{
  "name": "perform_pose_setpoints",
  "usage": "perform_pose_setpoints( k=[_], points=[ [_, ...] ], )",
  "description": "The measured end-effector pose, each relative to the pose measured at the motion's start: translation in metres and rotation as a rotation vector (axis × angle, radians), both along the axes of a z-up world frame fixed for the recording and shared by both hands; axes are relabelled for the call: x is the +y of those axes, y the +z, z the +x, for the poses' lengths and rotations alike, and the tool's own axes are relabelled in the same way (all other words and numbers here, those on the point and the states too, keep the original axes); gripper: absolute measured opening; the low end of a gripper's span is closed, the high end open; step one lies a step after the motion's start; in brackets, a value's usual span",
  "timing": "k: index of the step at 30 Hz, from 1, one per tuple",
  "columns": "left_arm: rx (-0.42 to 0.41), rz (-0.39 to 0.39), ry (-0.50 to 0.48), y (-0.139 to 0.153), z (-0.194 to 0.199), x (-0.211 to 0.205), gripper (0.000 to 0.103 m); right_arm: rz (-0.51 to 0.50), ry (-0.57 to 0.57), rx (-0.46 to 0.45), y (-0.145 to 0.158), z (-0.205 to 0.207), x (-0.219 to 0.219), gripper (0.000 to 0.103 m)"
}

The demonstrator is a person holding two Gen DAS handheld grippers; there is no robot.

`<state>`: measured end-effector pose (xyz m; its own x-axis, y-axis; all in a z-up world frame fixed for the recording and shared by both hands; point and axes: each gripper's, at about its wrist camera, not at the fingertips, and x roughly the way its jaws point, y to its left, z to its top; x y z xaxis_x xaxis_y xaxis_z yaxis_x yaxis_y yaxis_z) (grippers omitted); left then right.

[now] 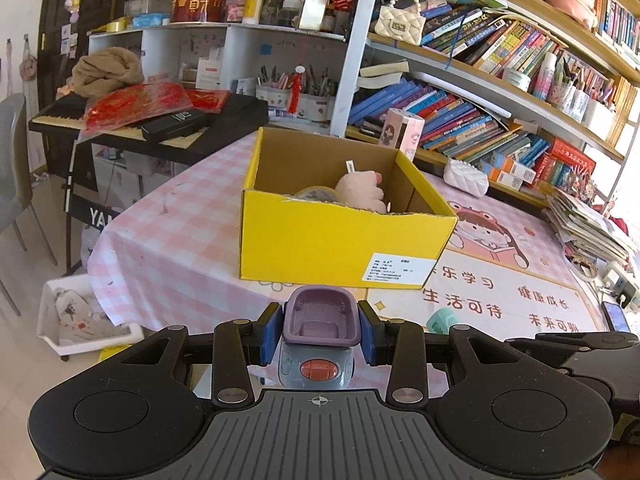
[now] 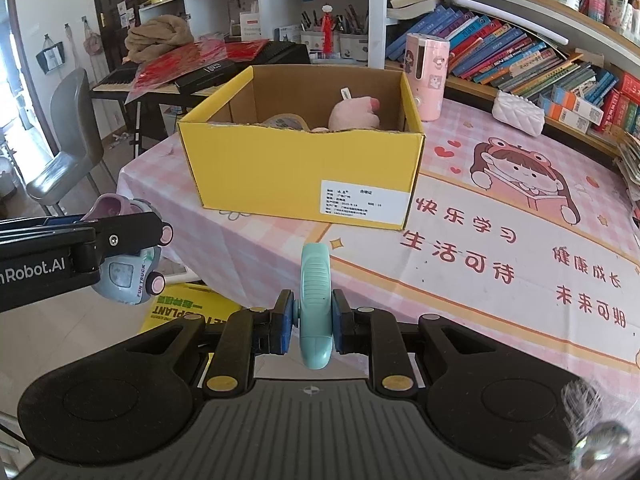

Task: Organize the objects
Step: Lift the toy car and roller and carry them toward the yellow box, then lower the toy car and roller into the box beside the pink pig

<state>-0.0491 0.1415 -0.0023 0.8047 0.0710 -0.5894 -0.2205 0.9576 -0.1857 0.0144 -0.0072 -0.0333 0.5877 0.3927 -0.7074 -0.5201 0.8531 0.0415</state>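
Observation:
A yellow cardboard box (image 1: 336, 240) stands open on the pink table; it also shows in the right wrist view (image 2: 296, 176). Inside lie a pink plush toy (image 1: 362, 190) and a roll of tape (image 1: 318, 194). My left gripper (image 1: 319, 334) is shut on a grey and purple toy truck (image 1: 318, 328), held above the table's near edge in front of the box. The truck also shows at the left of the right wrist view (image 2: 128, 264). My right gripper (image 2: 314, 320) is shut on a mint green round object (image 2: 316, 300), held in front of the box.
A pink cartoon mat (image 2: 500, 220) covers the table's right side. A pink canister (image 2: 426, 76) and a white purse (image 2: 518, 114) stand behind the box by the bookshelves (image 1: 500, 92). A keyboard (image 1: 160, 124), a grey chair (image 2: 68, 144) and a white floor bin (image 1: 80, 316) are at the left.

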Motion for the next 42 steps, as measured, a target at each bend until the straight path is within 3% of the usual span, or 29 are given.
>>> perform_pose_setpoints(
  k=[13, 18, 32, 42],
  points=[
    [0.003, 0.012, -0.007, 0.0, 0.016, 0.001, 0.038, -0.005, 0.015, 0.021, -0.007, 0.014, 0.006, 0.018],
    [-0.019, 0.021, 0.001, 0.007, 0.034, 0.006, 0.038, 0.017, 0.018, -0.011, 0.001, 0.031, 0.012, 0.018],
    [-0.075, 0.054, 0.035, 0.026, 0.111, 0.021, 0.038, 0.088, 0.02, -0.121, 0.041, 0.124, 0.032, 0.018],
    [-0.038, 0.075, 0.047, 0.023, 0.162, 0.018, 0.038, 0.091, 0.055, -0.108, 0.038, 0.183, 0.042, 0.018]
  ],
)
